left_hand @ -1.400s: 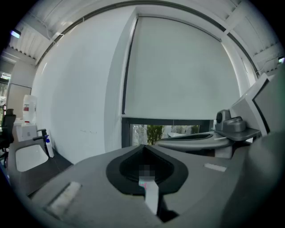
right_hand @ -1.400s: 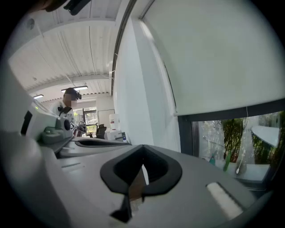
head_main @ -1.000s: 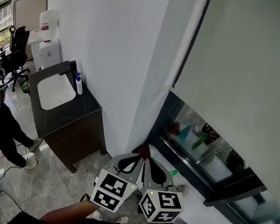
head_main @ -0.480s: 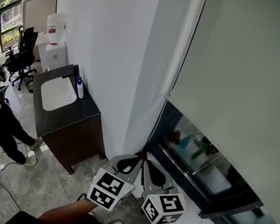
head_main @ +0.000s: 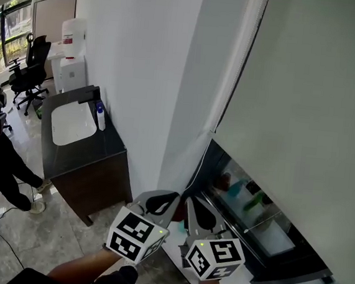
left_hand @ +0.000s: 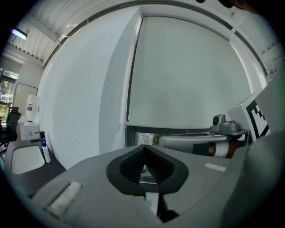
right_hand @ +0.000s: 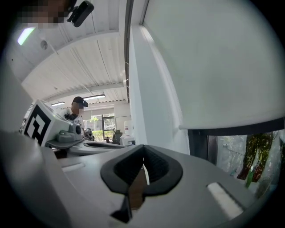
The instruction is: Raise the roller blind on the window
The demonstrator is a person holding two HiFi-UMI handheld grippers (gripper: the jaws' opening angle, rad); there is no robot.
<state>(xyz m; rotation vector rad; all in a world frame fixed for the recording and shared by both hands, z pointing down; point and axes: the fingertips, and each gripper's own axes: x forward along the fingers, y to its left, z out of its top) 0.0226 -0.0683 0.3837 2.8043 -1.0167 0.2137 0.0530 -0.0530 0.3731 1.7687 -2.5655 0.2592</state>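
The off-white roller blind (head_main: 304, 119) hangs over most of the window, its bottom bar slanting across the right of the head view. The blind also fills the left gripper view (left_hand: 187, 75) and the right gripper view (right_hand: 213, 67). Its thin cord (head_main: 231, 87) runs down the blind's left edge and ends close by the jaw tips. Side by side below the blind's lower corner, my left gripper (head_main: 174, 197) (left_hand: 143, 148) and right gripper (head_main: 188, 202) (right_hand: 143, 149) are both shut. I see nothing caught in the left jaws. A pale sliver shows between the right pads; I cannot tell what it is.
A white wall pillar (head_main: 159, 74) stands left of the window. A dark cabinet (head_main: 105, 144) with a white sink and a small bottle (head_main: 100, 117) is at its foot. A person in dark clothes (head_main: 0, 165) stands at far left. Green bottles (head_main: 250, 198) show behind the uncovered glass.
Both grippers have moved together a little upward near the wall corner, still shut. The view has shifted with them; the blind's bottom bar shows no clear change in height.
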